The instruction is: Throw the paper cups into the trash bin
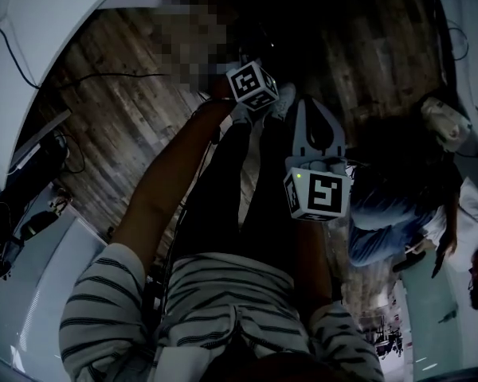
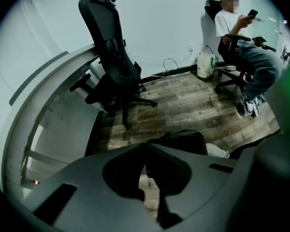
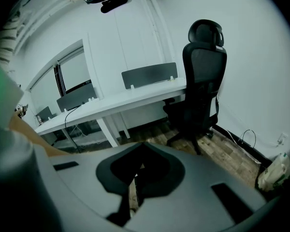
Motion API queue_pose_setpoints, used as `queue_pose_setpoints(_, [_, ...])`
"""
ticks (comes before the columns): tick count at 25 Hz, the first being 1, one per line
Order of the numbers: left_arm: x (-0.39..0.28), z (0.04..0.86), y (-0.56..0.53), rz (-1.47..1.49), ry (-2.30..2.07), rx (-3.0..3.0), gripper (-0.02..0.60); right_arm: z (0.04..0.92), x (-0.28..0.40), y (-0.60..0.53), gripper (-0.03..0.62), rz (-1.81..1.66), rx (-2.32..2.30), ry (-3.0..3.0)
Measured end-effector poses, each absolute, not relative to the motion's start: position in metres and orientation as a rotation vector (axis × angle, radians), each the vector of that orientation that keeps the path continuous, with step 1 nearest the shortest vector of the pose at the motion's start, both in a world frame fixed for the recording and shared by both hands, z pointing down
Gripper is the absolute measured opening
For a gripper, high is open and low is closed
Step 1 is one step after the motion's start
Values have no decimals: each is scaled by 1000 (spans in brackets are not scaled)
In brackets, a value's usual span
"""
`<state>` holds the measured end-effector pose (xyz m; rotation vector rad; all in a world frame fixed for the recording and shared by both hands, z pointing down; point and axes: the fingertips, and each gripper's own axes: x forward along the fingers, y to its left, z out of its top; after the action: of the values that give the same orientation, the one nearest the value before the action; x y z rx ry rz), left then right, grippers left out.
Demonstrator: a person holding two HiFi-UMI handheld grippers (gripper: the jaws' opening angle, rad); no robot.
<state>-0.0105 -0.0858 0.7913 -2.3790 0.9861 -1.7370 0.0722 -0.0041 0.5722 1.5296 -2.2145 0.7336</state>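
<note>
Floorboards (image 2: 193,105) of worn grey-brown plank run under everything, with long white desks (image 3: 111,105) along the pale wall; a black high-backed office chair (image 3: 200,81) stands unoccupied at the desk's end; a seated person (image 2: 241,47) in a white top sits on another chair by the wall, holding a phone; the person with the tongs, in a striped shirt (image 1: 223,293), stands looking down along their own dark-trousered legs; the left gripper (image 2: 145,153) is held out over the floor with its jaws together and nothing between them; the right gripper (image 3: 141,153) likewise has its jaws closed on nothing; a white bag (image 2: 205,65) sits on the floor by the wall, near the seated person; paper cups and trash bin I cannot pick out in any view
</note>
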Motion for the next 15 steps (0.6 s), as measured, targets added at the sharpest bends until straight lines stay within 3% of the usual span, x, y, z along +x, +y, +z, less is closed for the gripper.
queue_pose_setpoints(15, [-31,643,-108,-1476,1245,-2447,25,495,55,-23,11,639,1536,-2294])
